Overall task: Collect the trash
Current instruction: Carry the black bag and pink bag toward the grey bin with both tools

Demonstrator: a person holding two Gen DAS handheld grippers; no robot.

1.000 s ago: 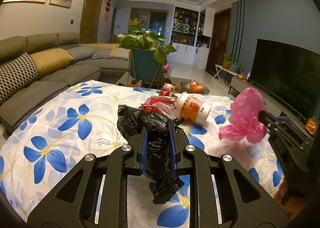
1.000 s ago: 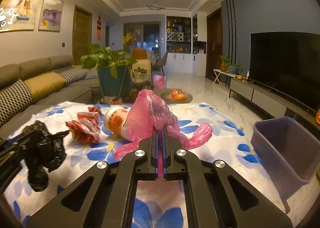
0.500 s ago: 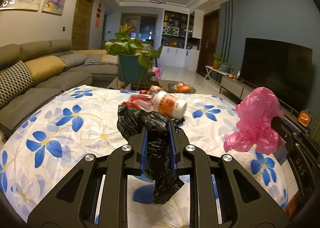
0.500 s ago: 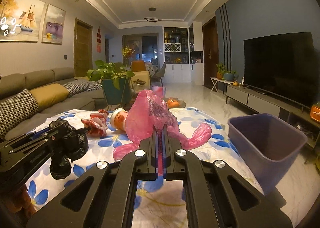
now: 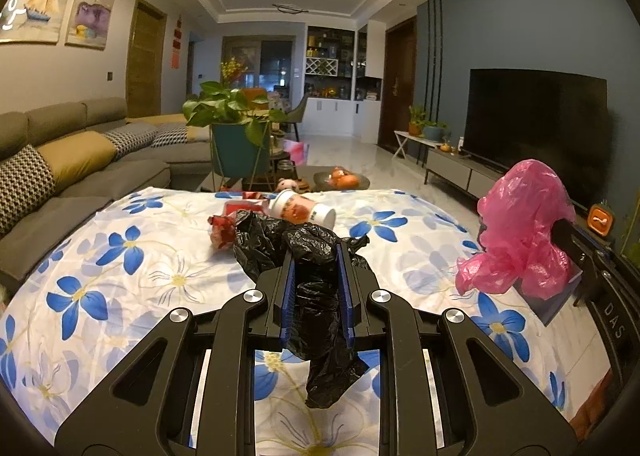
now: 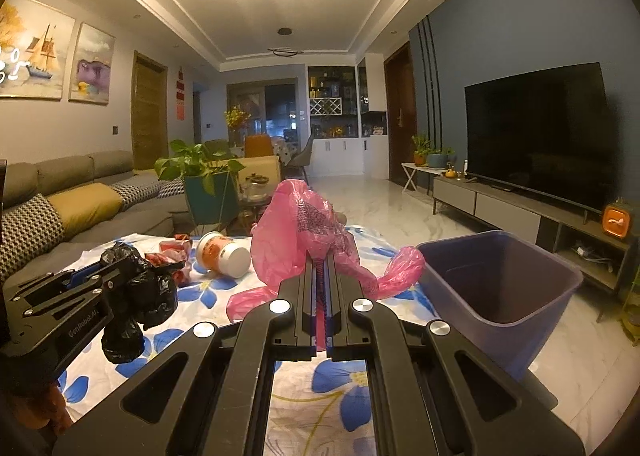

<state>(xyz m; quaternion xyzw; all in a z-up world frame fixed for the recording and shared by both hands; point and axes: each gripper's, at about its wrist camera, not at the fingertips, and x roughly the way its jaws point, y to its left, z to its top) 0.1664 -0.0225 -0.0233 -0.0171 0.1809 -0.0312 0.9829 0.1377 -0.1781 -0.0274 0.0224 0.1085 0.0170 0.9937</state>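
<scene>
Purple bin (image 6: 500, 288) sits at about two o'clock from the right hand-held gripper (image 6: 320, 280), close by and mouth up, so that hand is nearer it. Its jaws are pressed together on the pink bag (image 6: 296, 228), a crinkled, translucent wad bulging above the tips with a tail trailing toward the bin. The left hand-held gripper (image 5: 316, 268) is clamped on the black bag (image 5: 296, 248), glossy and crumpled, its end dangling below the jaws; for it the bin lies off at three o'clock, beyond the other hand. On the floral counter (image 5: 120, 276) at twelve o'clock, a cup (image 5: 302, 211) lies on its side beside a red wrapper (image 5: 224, 230).
</scene>
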